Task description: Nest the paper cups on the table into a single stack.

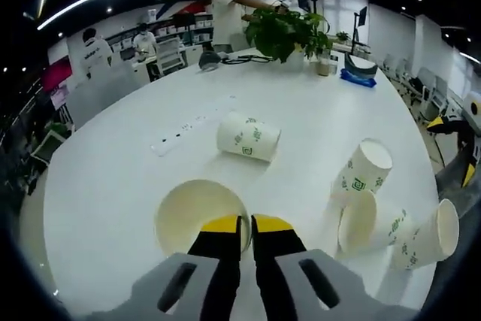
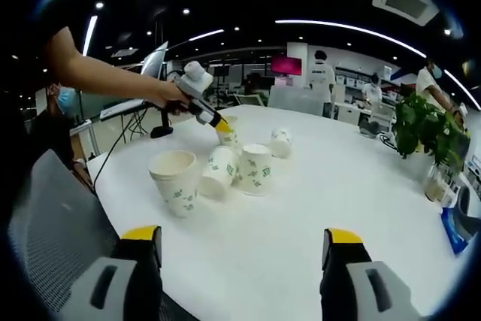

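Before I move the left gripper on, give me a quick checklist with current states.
1. Left gripper has a grip: ok. Its jaws stand close together over the rim of the held cup.
2. Held cup is empty: ok, the inside looks bare.
3. Held cup is clear of the table: cannot tell.
4. Right gripper is free to help: ok, it is open with nothing between the jaws.
5. A receiving cup stands mouth up: ok, the nearest cup is upright in the right gripper view.
6. All cups are nested: not ok. Several lie apart, such as the lying cup on its side.
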Demonstrator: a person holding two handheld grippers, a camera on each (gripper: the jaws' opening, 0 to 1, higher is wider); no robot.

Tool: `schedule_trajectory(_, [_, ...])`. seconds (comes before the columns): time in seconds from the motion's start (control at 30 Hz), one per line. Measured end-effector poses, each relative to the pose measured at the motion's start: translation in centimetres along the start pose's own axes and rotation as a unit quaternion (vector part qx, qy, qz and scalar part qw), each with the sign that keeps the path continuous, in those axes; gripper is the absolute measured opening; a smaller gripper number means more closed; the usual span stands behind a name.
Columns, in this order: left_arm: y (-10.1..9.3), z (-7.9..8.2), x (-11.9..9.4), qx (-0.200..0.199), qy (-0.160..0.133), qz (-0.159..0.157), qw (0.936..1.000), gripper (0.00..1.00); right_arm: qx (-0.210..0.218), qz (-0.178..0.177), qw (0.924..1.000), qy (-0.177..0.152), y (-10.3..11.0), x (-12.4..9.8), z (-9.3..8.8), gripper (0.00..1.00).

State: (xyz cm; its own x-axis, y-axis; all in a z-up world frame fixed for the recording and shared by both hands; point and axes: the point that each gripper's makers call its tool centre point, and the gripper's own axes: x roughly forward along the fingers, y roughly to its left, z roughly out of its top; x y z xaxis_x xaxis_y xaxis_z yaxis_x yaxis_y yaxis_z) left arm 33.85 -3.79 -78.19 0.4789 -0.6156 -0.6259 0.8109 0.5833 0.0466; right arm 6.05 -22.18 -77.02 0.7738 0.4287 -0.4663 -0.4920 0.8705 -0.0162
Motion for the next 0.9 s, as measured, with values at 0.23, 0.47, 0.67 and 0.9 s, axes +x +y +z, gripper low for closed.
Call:
schedule_trajectory(0.23, [-1.0,0.8,-1.2,0.020,-0.007,-0.004,0.9998,0.00,-0.001,0.001,1.0000,-0.001,0.0,0.0,0.0,0.89])
schedule_trajectory(0.47, [-3.0,1.3,-2.7,0.038,-0.010,-0.024,0.9989,0.00,-0.002,0.003,1.0000,0.001,0.0,0.0,-0.1,0.89])
schedule_trajectory(0.67, [-5.0,2.0,-4.7,0.047,-0.013,-0.036,0.9982,0.00,-0.003,0.010,0.9999,0.002,0.2,0.1,-0.1,0.90])
schedule_trajectory(0.9, [-7.0,1.8,-7.1,0.053,-0.002,-0.051,0.9973,0.00,-0.004,0.015,0.9999,0.002,0.5,0.1,-0.1,0.90])
